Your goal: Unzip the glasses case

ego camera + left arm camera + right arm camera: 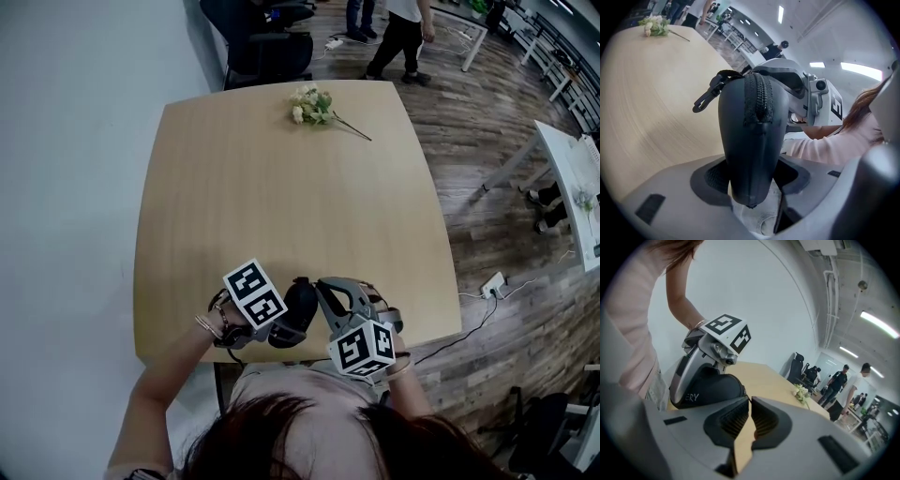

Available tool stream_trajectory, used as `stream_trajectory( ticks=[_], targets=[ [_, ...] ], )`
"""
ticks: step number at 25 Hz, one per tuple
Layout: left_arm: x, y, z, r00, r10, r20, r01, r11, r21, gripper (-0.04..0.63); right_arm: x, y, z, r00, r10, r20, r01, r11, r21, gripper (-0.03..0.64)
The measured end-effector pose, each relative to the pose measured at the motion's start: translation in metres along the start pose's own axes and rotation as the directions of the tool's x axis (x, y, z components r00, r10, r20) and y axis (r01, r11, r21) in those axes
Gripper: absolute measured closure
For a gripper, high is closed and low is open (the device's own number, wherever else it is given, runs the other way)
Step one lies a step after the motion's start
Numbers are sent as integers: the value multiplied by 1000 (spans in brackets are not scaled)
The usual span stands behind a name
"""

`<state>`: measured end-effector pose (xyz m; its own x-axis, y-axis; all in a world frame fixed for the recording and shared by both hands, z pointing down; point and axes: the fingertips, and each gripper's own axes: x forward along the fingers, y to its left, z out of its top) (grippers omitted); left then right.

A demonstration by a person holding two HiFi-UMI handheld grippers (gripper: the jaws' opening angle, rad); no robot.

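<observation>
A black zippered glasses case (300, 307) is held over the near edge of the wooden table (281, 197). My left gripper (281, 330) is shut on its lower end. In the left gripper view the case (752, 140) stands upright between the jaws, with its closed zipper ridge (758, 101) facing the camera and a black clip loop (707, 97) hanging off the top left. My right gripper (322, 286) reaches the case's top from the right. Its fingertips (749, 400) meet right at the case's edge (712, 387). Whether they pinch a zipper pull is hidden.
A small bunch of white flowers (312, 105) lies at the table's far edge. Beyond it stand a dark office chair (267, 42) and a person (403, 37). White tables (567, 169) stand to the right on the wood floor.
</observation>
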<state>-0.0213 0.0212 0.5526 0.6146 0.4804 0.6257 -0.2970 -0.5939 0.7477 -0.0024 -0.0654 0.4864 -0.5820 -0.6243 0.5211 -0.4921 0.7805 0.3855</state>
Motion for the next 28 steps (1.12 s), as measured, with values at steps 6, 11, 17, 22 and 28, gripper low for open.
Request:
stream_trajectory(
  ticks=[6, 11, 17, 22, 28],
  targets=[
    [-4, 13, 6, 995, 7, 103, -4, 1000, -25, 347, 10, -5, -6, 1000, 5, -24, -3, 998, 63, 598],
    [-9, 22, 13, 983, 9, 186, 1, 999, -52, 345, 18, -12, -13, 999, 9, -44, -3, 991, 135, 598],
    [-8, 38, 19, 962, 32, 271, -10, 997, -80, 339, 31, -15, -23, 997, 29, -65, -13, 972, 235, 598],
    [-8, 50, 22, 936, 51, 348, -6, 992, -130, 328, 41, -18, -32, 995, 47, -88, -17, 948, 317, 598],
    [-7, 60, 26, 905, 65, 421, 15, 983, -184, 319, 52, -20, -45, 990, 78, -115, -27, 918, 395, 598]
  ],
)
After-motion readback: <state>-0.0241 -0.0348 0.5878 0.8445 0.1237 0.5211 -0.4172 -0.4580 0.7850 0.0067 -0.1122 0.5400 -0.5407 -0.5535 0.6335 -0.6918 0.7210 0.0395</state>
